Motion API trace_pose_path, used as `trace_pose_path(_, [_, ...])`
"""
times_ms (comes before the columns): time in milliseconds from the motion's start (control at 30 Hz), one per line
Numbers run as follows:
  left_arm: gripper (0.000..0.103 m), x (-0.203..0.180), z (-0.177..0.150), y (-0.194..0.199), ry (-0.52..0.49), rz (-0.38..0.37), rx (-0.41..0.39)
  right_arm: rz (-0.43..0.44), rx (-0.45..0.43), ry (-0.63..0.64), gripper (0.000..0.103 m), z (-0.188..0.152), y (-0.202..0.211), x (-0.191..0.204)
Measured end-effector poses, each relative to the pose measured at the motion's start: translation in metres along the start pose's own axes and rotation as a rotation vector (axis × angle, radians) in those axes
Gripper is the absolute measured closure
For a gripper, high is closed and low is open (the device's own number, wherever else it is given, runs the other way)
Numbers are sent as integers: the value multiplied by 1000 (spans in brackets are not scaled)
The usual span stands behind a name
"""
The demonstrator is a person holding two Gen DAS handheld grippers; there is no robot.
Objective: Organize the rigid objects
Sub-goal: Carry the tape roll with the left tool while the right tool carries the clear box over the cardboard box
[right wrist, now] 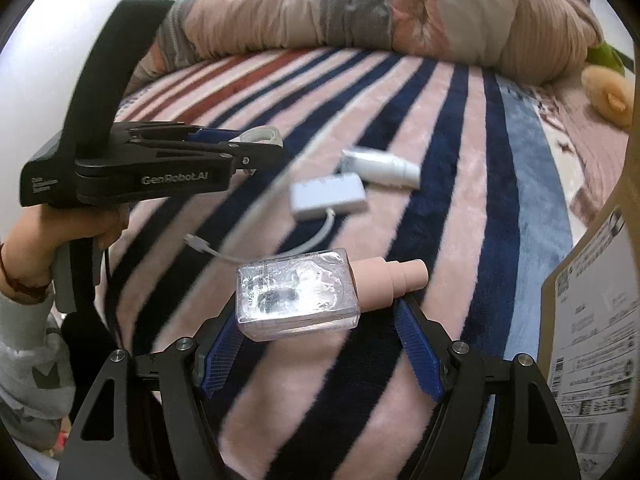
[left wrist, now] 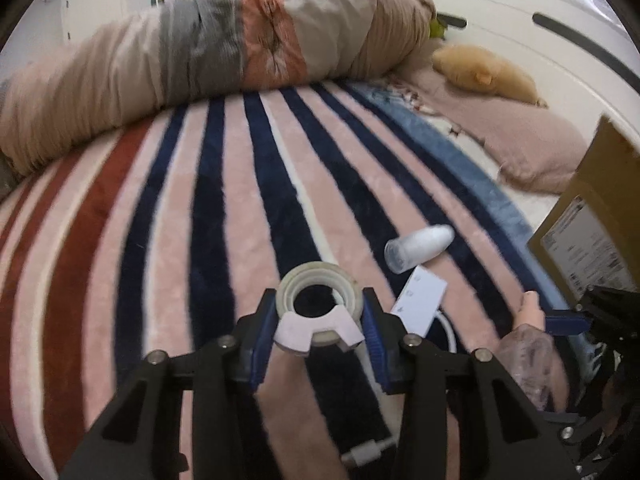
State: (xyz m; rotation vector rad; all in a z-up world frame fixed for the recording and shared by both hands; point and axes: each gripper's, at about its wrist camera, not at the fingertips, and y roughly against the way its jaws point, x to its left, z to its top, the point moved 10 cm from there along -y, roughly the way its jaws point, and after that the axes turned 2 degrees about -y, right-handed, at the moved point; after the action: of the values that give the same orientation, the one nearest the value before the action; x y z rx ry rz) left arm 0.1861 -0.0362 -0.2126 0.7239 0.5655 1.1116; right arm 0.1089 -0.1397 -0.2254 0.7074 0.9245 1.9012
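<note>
Your left gripper is clamped on the tape roll, both blue pads pressing its sides, and in the right wrist view the roll sits clear of the striped blanket at the left of the frame. Your right gripper holds the clear bottle with the pink cap at bottom centre, lying crosswise between the jaws; the left pad is against the bottle's base, but the cap end blurs into the right pad, so I take it as gripped rather than merely cradled.

So two items are in hand and neither is put away yet. The cardboard box at the right edge looks like the likely destination, though its inside is out of view, so you cannot say what it already holds.

Still lying on the blanket, mid-frame: the white adapter with its cable trailing toward the bottle, and the small white capped tube just beyond it.

The cable runs close under the bottle and could snag. The rolled duvet and pillows stay well back.
</note>
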Motion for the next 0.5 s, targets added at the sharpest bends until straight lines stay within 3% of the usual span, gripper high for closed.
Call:
trace_pose_path(300, [65,-22,37,108,-52,-45,-155,9,-171,98,32,36,74,39])
trace_pose_path(500, [65,-73,72,165,-115,-134,-258,-17,-298,77,32,45,136,22])
